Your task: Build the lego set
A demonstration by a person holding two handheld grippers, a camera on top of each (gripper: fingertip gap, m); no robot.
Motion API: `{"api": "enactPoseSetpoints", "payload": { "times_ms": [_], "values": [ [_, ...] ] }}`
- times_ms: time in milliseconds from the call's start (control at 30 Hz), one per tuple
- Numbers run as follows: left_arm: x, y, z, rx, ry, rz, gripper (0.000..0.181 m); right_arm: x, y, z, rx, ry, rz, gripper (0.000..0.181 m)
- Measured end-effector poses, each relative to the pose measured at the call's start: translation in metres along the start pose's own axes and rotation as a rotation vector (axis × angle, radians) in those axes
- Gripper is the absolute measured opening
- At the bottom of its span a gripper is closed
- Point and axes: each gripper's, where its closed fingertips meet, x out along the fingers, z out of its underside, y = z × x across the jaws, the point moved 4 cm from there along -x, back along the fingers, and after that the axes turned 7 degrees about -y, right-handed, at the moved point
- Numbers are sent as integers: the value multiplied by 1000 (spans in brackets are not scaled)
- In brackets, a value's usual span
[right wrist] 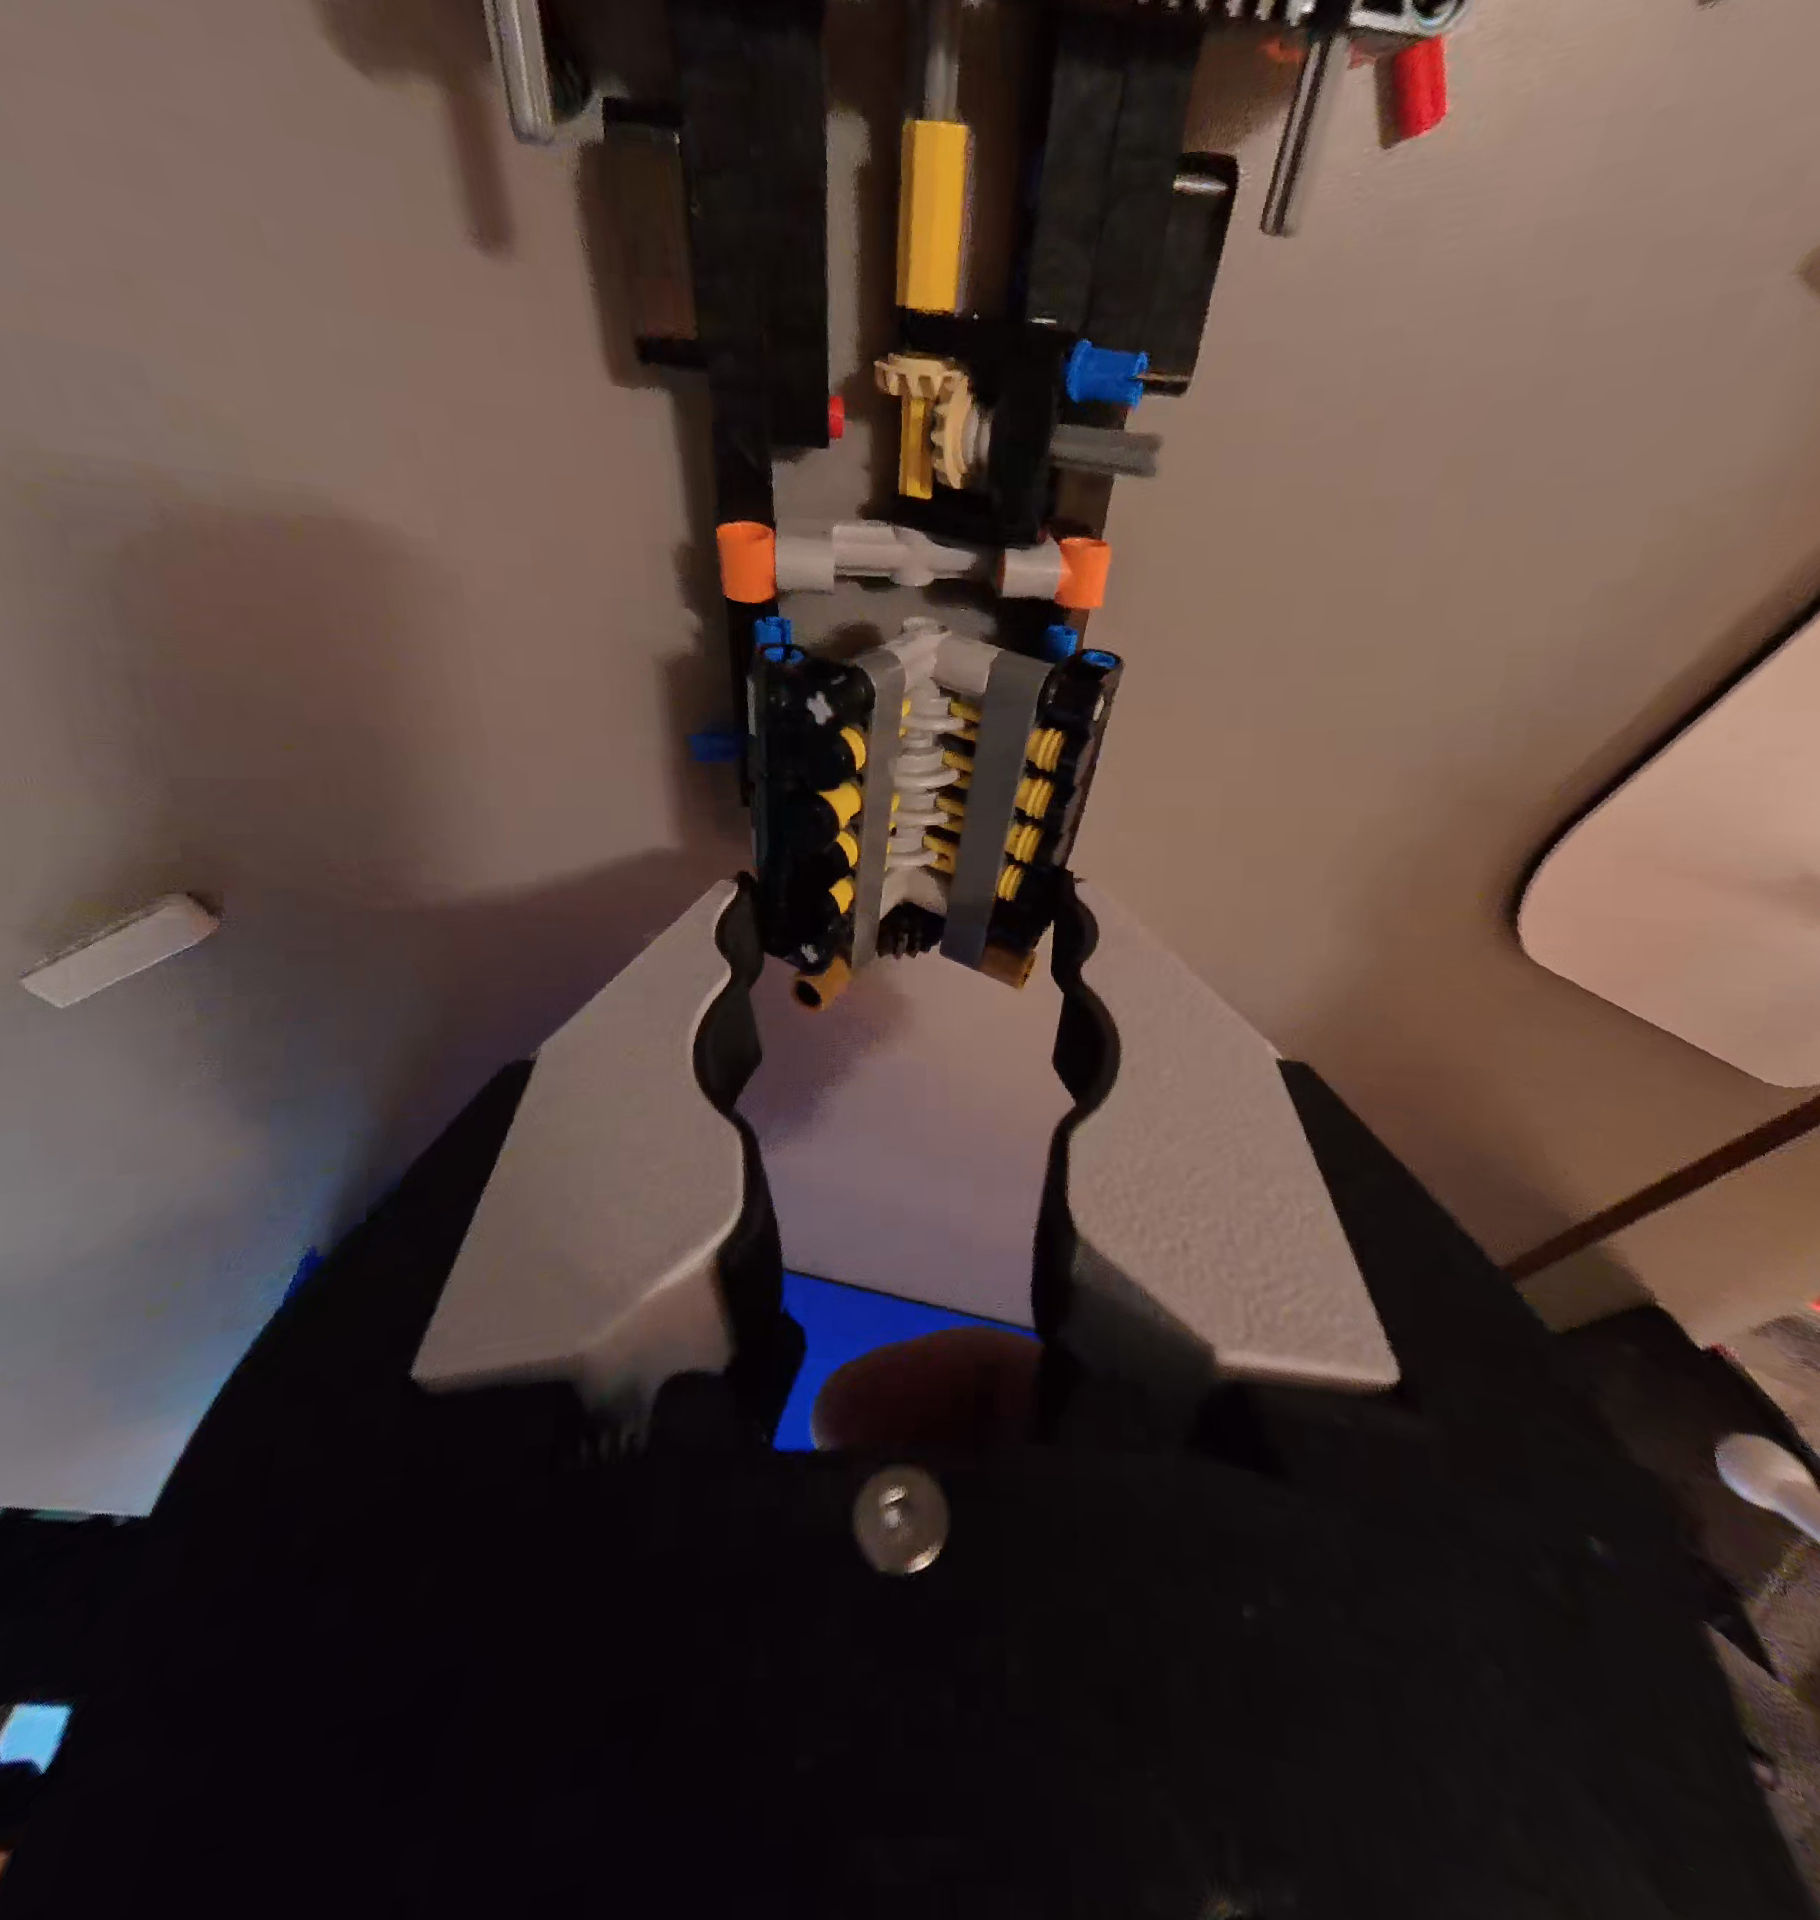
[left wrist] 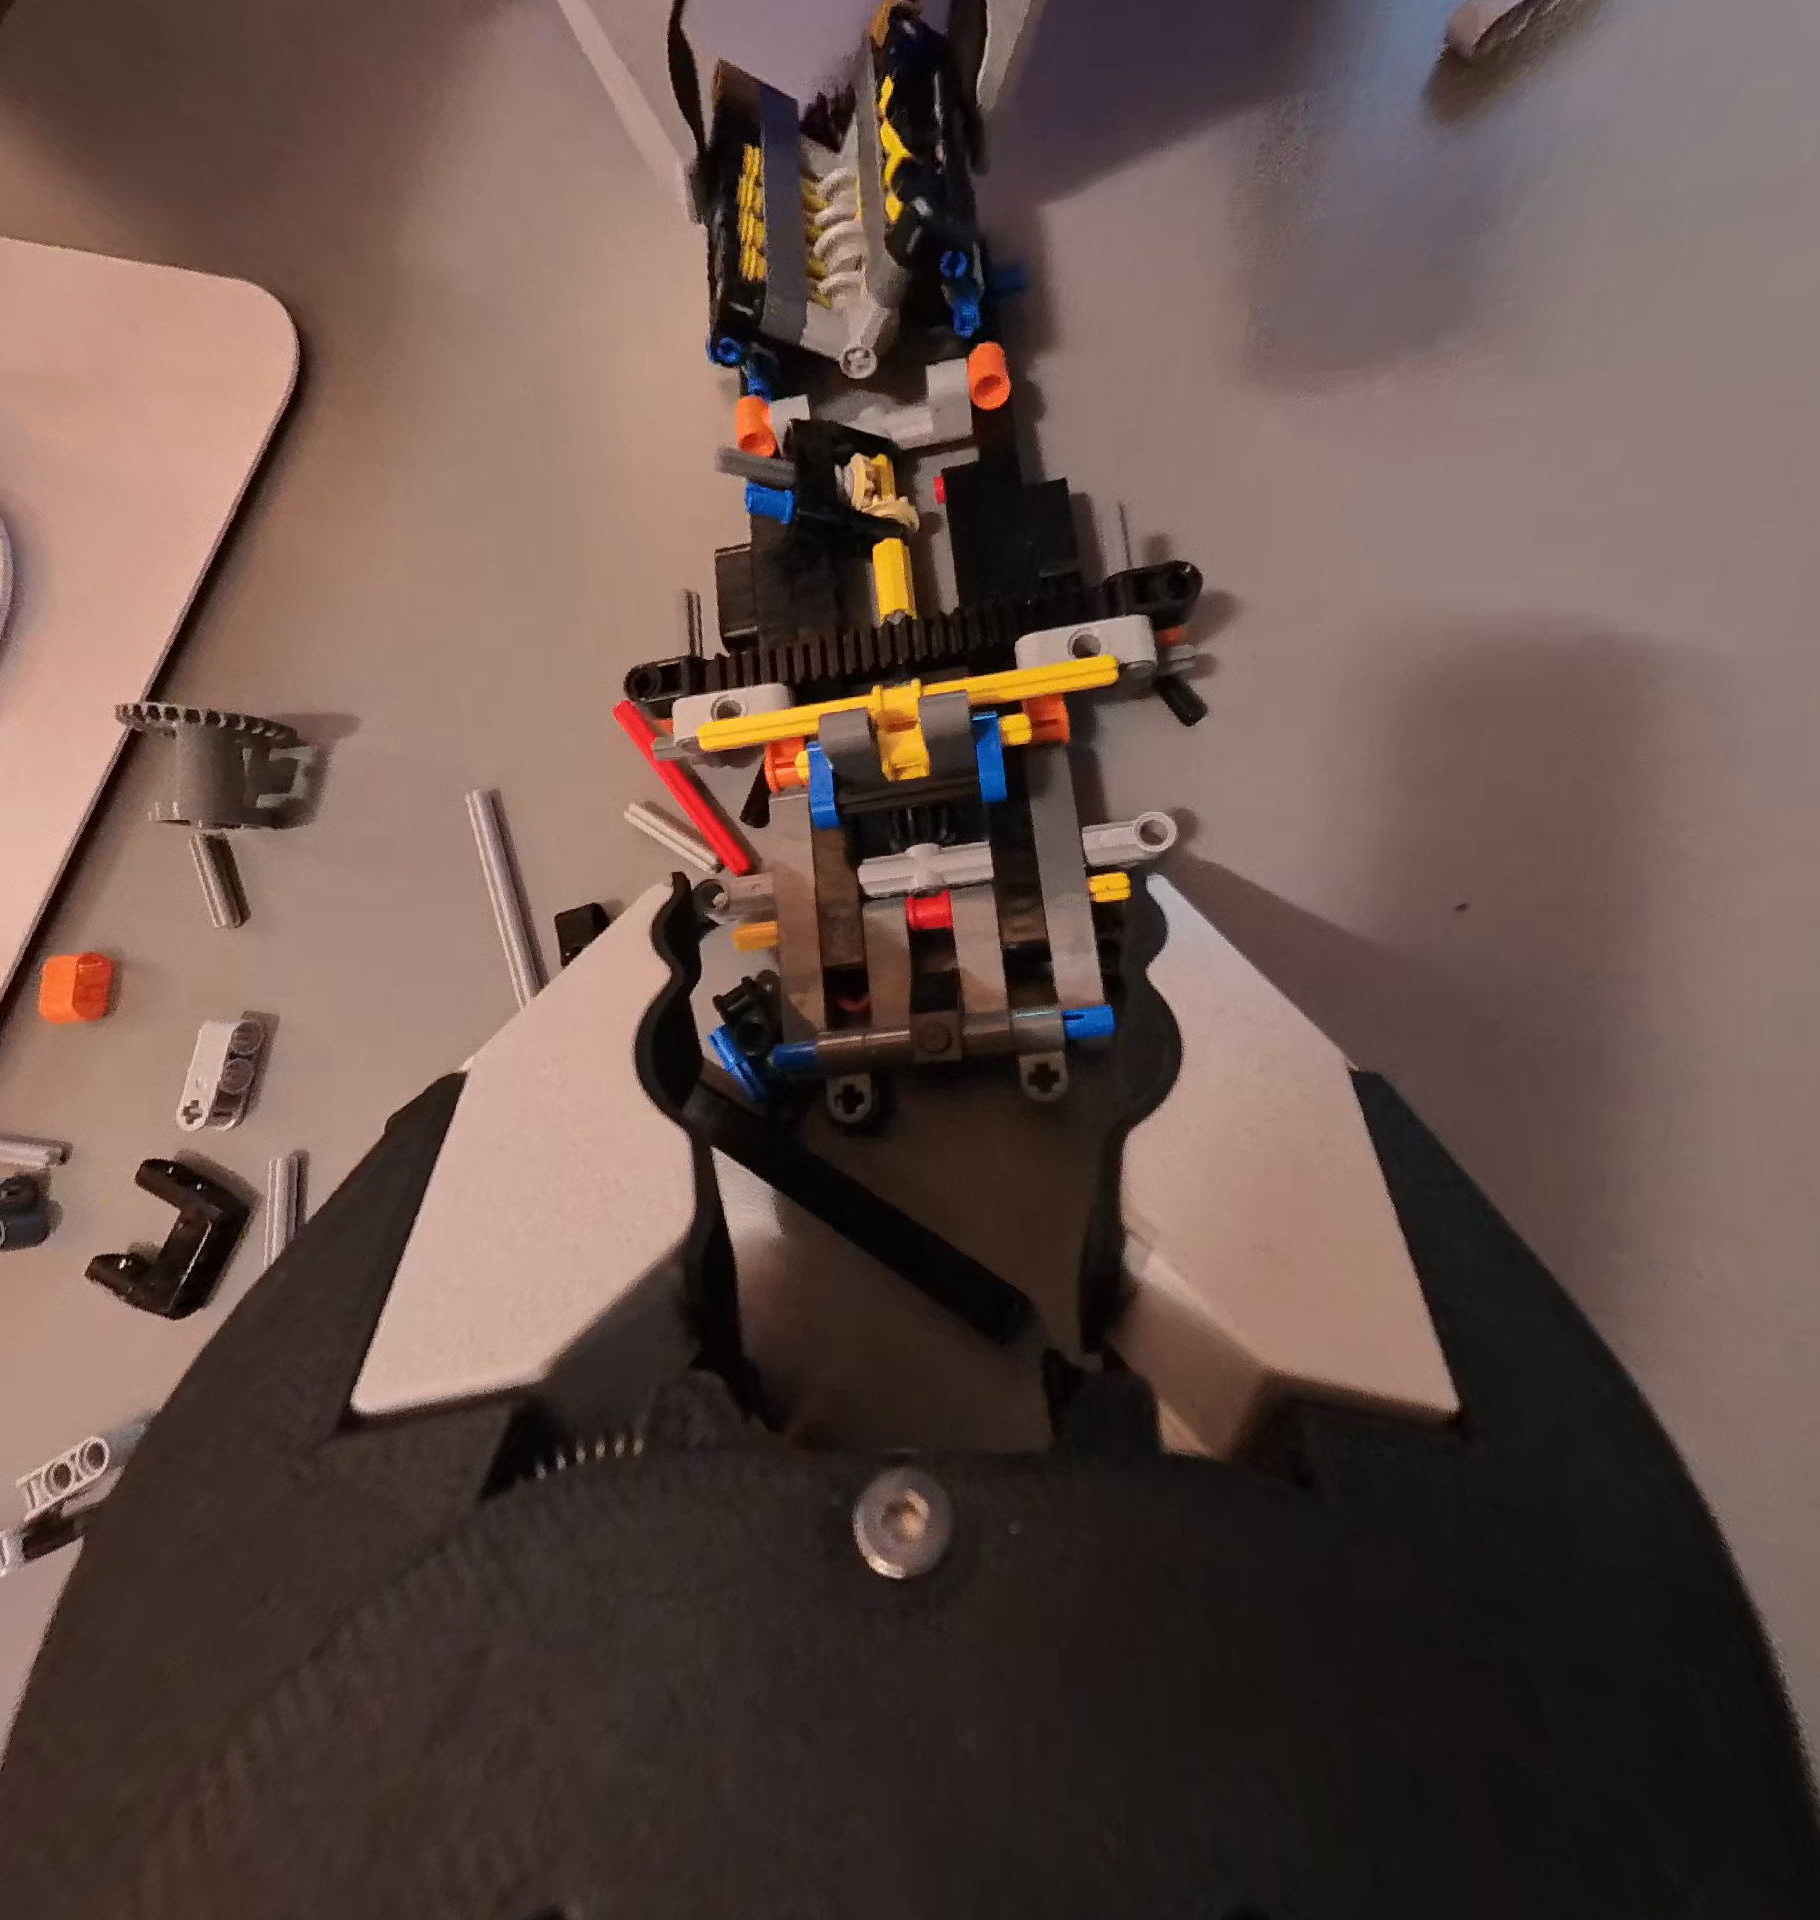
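A long Lego Technic chassis lies on the grey table, with black beams, a toothed rack, yellow axles and orange bushes. My left gripper is shut on its near end, a dark grey frame with blue pins, one finger on each side. At the far end sits the engine block with yellow pistons. In the right wrist view my right gripper is shut on that engine block, with its fingertips against the block's two black sides.
Loose parts lie to the left of the chassis: a grey gear drum, an orange piece, a black bracket, grey axles and a red axle. A pale tray lies at far left. A light grey flat piece lies apart. My right fingertips sit around 15 cm from my left ones. Measured from the fingertips, the grey gear drum is 10 cm or so from the left gripper and 15 cm from the right.
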Motion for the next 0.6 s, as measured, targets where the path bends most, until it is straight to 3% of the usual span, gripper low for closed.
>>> {"api": "enactPoseSetpoints", "payload": {
  "times_ms": [367,600],
  "values": [
    [2,-4,-1,26,3,34,80,-1,7,-2,-36,-52,-60,54],
    [1,-4,-1,27,4,39,80,-5,3,-3,-82,-82,2,55]
  ]
}}
